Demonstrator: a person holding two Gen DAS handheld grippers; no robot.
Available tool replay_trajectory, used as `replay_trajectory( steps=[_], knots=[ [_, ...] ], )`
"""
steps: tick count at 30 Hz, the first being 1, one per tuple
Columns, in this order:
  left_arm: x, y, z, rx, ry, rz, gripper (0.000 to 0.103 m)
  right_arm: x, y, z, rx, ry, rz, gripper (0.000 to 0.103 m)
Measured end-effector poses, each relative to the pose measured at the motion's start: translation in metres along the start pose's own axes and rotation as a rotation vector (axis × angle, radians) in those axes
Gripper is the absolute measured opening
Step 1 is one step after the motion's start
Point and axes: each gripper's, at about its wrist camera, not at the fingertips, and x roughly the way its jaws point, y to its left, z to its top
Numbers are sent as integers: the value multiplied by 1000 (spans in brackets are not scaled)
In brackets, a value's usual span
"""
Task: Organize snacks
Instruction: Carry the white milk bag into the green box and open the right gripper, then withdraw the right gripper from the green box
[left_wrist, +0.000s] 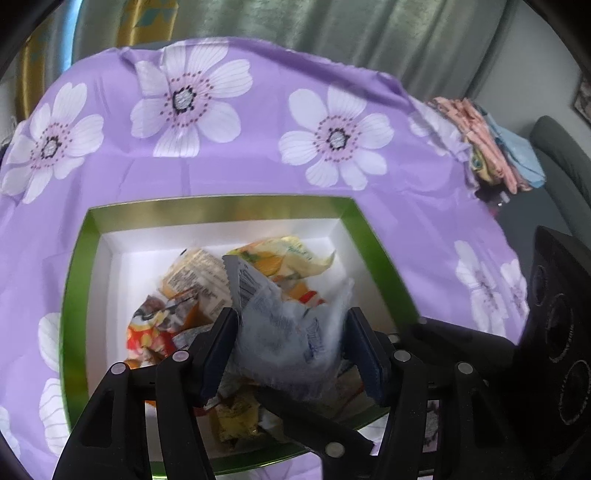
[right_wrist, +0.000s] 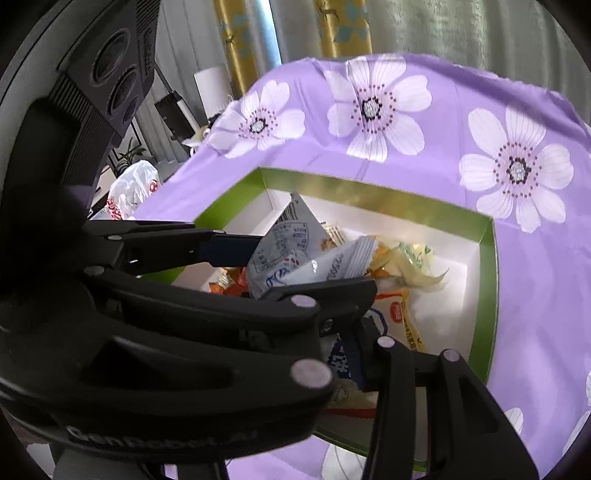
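Note:
A green-rimmed box with a white inside stands on the purple cloth and holds several crumpled snack packets. Over the box, my left gripper is shut on a pale blue-white packet, its pads pressing both sides. My right gripper reaches in under the left one. A blue-printed white packet lies against its right pad. Its other finger is hidden behind the left gripper, so its grip does not show. The right gripper's body fills the right edge of the left wrist view.
A purple cloth with white flowers covers the table. Folded pink and blue cloths lie at its far right corner beside a grey seat. A white plastic bag sits beyond the left edge. Curtains hang behind.

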Motion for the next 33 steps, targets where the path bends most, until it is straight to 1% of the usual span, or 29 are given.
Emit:
replay_trajectory(
  steps=[1, 2, 3, 4, 5, 6, 7, 8, 10, 12, 14, 15, 16, 19, 23, 26, 33],
  knots=[
    [-2, 0, 0, 1, 4, 18, 60, -1, 0, -1, 6, 2, -5, 50],
    [-7, 1, -1, 0, 8, 42, 60, -2, 0, -2, 14, 2, -11, 56],
    [-11, 1, -1, 0, 7, 57, 64, -5, -1, -3, 21, 4, -23, 62],
    [-19, 1, -2, 7, 6, 75, 73, -10, 0, -4, 26, 4, -45, 65],
    [-26, 0, -4, 12, 1, 89, 78, -13, -1, -5, 29, 2, -58, 72],
    [-37, -2, -6, 25, -11, 108, 85, -21, -1, -6, 35, -3, -83, 76],
    [-45, -4, -7, 35, -20, 116, 87, -27, 0, -7, 39, -8, -98, 78],
    [-53, -6, -8, 40, -27, 123, 88, -37, 1, -8, 44, -17, -113, 82],
    [-73, -9, -11, 47, -43, 128, 93, -52, 2, -8, 50, -33, -141, 90],
    [-92, -14, -14, 51, -71, 145, 95, -68, 5, -8, 48, -46, -170, 100],
    [-109, -19, -15, 50, -87, 163, 97, -85, 11, -7, 32, -54, -194, 102],
    [-118, -22, -16, 56, -99, 168, 101, -94, 15, -6, 20, -58, -208, 102],
    [-125, -25, -17, 55, -104, 178, 102, -100, 18, -5, 12, -61, -215, 102],
    [-140, -32, -21, 56, -96, 219, 102, -120, 26, -2, -11, -71, -232, 103],
    [-157, -35, -25, 46, -103, 205, 102, -144, 36, 3, -31, -93, -235, 103],
    [-166, -38, -27, 49, -108, 245, 102, -158, 42, 5, -37, -110, -235, 103],
    [-184, -42, -29, 50, -123, 269, 102, -180, 57, 10, -53, -123, -226, 102]
  ],
)
